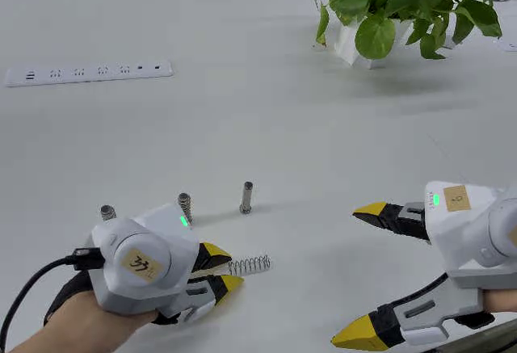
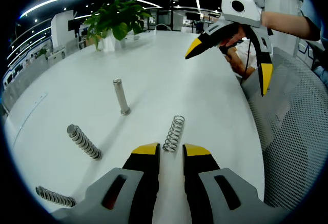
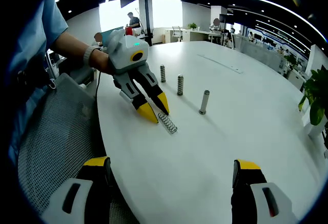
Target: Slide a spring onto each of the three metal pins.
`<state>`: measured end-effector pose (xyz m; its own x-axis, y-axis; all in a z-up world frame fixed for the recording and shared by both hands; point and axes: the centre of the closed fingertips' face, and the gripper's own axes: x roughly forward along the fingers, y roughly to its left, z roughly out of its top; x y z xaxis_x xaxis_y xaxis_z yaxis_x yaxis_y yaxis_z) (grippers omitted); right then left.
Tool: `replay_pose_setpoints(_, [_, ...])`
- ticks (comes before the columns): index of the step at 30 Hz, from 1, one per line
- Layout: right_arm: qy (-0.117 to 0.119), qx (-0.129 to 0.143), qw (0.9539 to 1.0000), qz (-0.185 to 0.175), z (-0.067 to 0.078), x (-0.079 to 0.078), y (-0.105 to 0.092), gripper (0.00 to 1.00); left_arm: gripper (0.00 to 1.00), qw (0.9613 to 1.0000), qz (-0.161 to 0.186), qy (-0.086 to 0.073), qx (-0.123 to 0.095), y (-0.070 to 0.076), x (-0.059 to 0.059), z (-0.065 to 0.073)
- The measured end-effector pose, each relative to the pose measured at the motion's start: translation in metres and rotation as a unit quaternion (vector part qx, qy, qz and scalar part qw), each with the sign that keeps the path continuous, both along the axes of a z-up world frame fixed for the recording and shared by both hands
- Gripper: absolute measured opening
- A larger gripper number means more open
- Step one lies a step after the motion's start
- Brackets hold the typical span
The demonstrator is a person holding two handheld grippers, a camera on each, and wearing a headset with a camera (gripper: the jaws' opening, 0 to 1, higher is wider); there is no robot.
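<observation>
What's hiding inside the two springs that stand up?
A metal pin stands inside the middle spring and the end spring. Only the pin tops peek out; the coils cover the shafts. The third pin is bare.

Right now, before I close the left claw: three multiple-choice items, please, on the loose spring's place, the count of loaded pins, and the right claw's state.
1. The loose spring lies: A on a pin; B on the table at the left claw's tips; C by the plant.
2. Pins wearing springs: A none; B two; C three.
3. The right claw is: A open; B shut on a spring; C shut empty.
B: flat before the tips. B: the third pin is bare. A: tips far apart.
</observation>
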<state>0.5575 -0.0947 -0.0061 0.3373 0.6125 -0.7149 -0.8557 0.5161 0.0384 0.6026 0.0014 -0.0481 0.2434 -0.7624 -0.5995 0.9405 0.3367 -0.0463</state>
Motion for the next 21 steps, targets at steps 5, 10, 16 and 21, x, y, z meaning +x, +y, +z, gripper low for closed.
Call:
replay_pose_setpoints(5, [0.001,0.002,1.0,-0.002,0.0,0.0004,0.0002,0.99,0.12,1.0,-0.005,-0.007,0.001,-0.0014,0.0013,-0.0001])
replay_pose_setpoints(10, [0.002,0.004,1.0,-0.002,-0.0013,-0.0003,0.0018,0.99,0.1,0.9999,-0.011,-0.008,0.0,-0.0032,0.0002,0.0002])
replay_pose_setpoints(16, [0.006,0.006,1.0,-0.001,-0.004,-0.0029,0.0056,0.99,0.07,0.9999,-0.01,-0.01,0.008,-0.0056,0.0017,0.0003])
replay_pose_setpoints(21, [0.006,0.009,0.9999,-0.002,-0.0041,-0.0046,0.0066,0.99,0.07,1.0,-0.003,-0.004,0.006,-0.0052,0.0033,-0.0006])
